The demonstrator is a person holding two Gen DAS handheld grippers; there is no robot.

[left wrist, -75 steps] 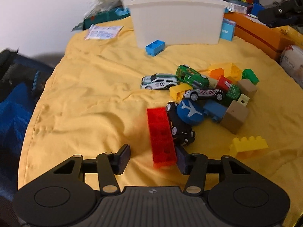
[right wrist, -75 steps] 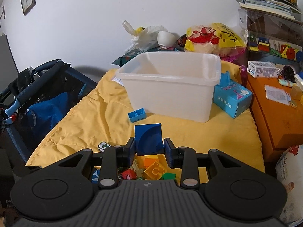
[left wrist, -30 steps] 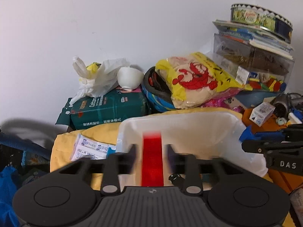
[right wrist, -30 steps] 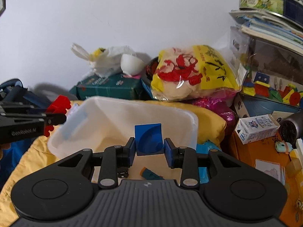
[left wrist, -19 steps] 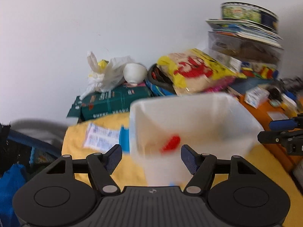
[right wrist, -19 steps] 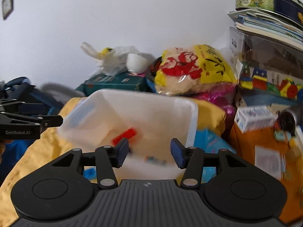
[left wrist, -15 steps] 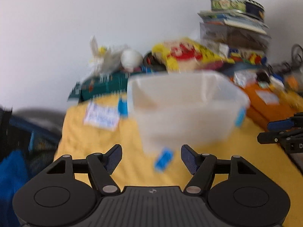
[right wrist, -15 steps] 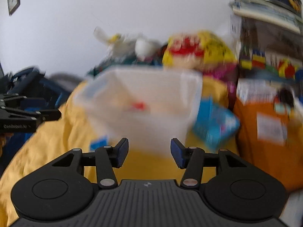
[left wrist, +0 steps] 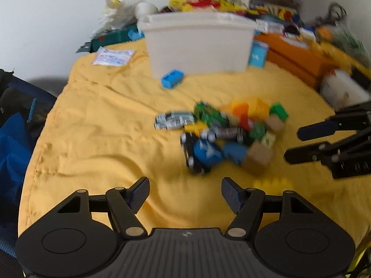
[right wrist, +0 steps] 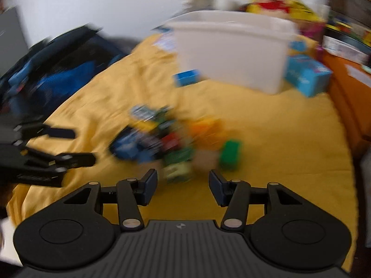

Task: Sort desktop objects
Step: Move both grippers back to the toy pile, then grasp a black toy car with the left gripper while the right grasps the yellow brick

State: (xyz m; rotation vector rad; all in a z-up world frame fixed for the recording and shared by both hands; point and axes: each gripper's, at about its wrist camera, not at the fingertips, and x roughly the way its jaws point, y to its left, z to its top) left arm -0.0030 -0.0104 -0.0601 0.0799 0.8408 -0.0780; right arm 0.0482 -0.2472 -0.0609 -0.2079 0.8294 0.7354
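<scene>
A pile of toy cars and building blocks [left wrist: 222, 134] lies on the yellow cloth [left wrist: 104, 127], blurred in the right wrist view [right wrist: 176, 143]. A white bin [left wrist: 199, 44] stands at the back, also in the right wrist view [right wrist: 231, 51]. A lone blue block [left wrist: 172, 81] lies before it. My left gripper [left wrist: 184, 193] is open and empty, just short of the pile. My right gripper [right wrist: 183, 186] is open and empty, near a pale block [right wrist: 179, 172]. It shows at the right of the left wrist view [left wrist: 308, 143].
An orange box [left wrist: 296, 55] and a blue carton [right wrist: 306, 76] sit right of the bin. A blue and black bag [left wrist: 14, 134] lies off the cloth's left edge. A yellow block [left wrist: 273, 183] lies near the left gripper. Clutter lines the back wall.
Both grippers dropped their bricks into the bin, opened, and swung back down from the bin toward the pile on the cloth.
</scene>
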